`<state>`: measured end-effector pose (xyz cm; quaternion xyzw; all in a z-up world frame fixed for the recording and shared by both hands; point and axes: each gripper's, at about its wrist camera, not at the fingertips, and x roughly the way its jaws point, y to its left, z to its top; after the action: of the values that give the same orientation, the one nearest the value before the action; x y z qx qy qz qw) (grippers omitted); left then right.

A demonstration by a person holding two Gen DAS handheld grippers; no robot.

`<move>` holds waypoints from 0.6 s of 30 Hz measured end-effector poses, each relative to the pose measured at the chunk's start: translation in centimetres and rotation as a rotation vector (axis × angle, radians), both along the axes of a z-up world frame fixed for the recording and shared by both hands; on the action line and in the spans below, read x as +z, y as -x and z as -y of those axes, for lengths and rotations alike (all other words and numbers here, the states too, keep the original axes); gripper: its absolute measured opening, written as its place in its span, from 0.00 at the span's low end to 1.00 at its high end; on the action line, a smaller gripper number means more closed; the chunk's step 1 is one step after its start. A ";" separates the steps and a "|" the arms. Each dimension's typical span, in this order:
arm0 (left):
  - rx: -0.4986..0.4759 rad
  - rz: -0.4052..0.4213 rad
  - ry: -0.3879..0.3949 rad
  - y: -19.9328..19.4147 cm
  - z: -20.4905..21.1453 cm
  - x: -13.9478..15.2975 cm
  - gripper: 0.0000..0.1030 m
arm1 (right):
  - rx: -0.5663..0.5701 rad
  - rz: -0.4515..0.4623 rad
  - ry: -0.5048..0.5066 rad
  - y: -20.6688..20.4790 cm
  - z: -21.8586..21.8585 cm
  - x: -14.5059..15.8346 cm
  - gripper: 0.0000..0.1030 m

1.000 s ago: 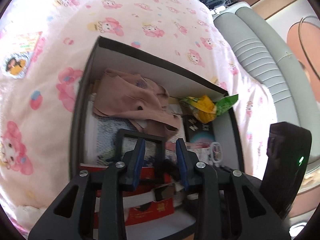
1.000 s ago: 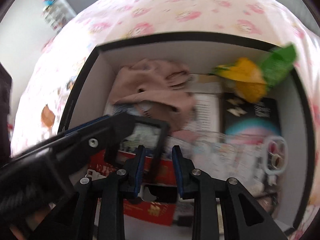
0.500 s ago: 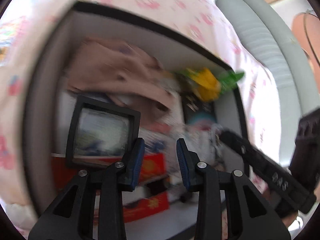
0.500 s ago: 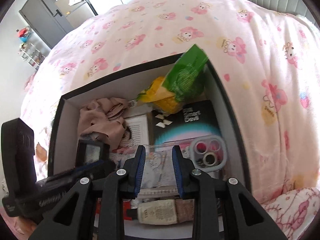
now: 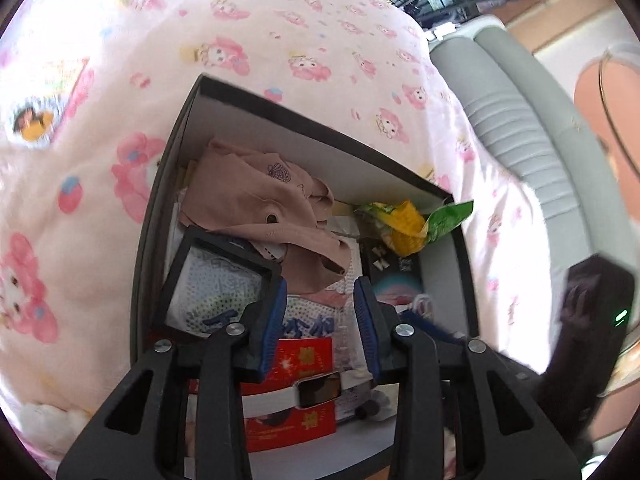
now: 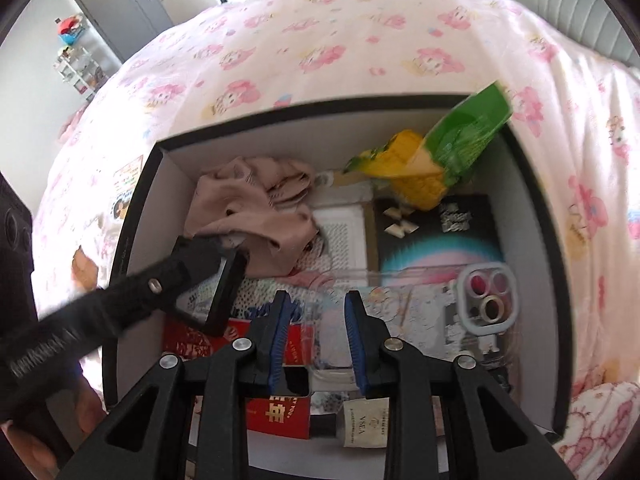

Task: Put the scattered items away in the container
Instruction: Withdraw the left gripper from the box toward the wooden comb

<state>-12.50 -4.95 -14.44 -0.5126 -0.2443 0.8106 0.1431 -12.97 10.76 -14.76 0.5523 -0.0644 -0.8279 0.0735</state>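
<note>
A black box [image 5: 256,104] with a white inside [image 6: 256,148] sits on the pink bed. It holds a tan cloth [image 5: 256,204], a green and yellow snack bag [image 6: 440,156], a black-framed clear square [image 5: 216,284], red packets [image 5: 296,364], a phone case [image 6: 486,296] and a black booklet [image 6: 436,236]. My left gripper [image 5: 320,324] is open above the box's near part, beside the framed square. My right gripper [image 6: 314,332] is open and empty above the box's near middle. The left gripper also shows in the right wrist view [image 6: 160,288].
The pink cartoon-print bedspread [image 6: 360,32] surrounds the box. A sticker [image 5: 36,124] lies on the bed left of the box. A grey padded headboard [image 5: 520,128] runs along the right. A grey door [image 6: 116,0] and a shelf stand at the back.
The framed square, between my left fingers a second ago, now lies free in the box. My right gripper pulled back; the view has widened.
</note>
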 end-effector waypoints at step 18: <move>0.009 -0.240 0.143 -9.9 5.1 9.5 0.47 | 0.160 -0.225 -0.033 -5.8 5.2 9.6 0.34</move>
<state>-2.62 -10.05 -4.95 -0.4199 -0.1695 0.8819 0.1308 -7.12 5.58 -5.20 0.4603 0.0023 -0.8771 0.1369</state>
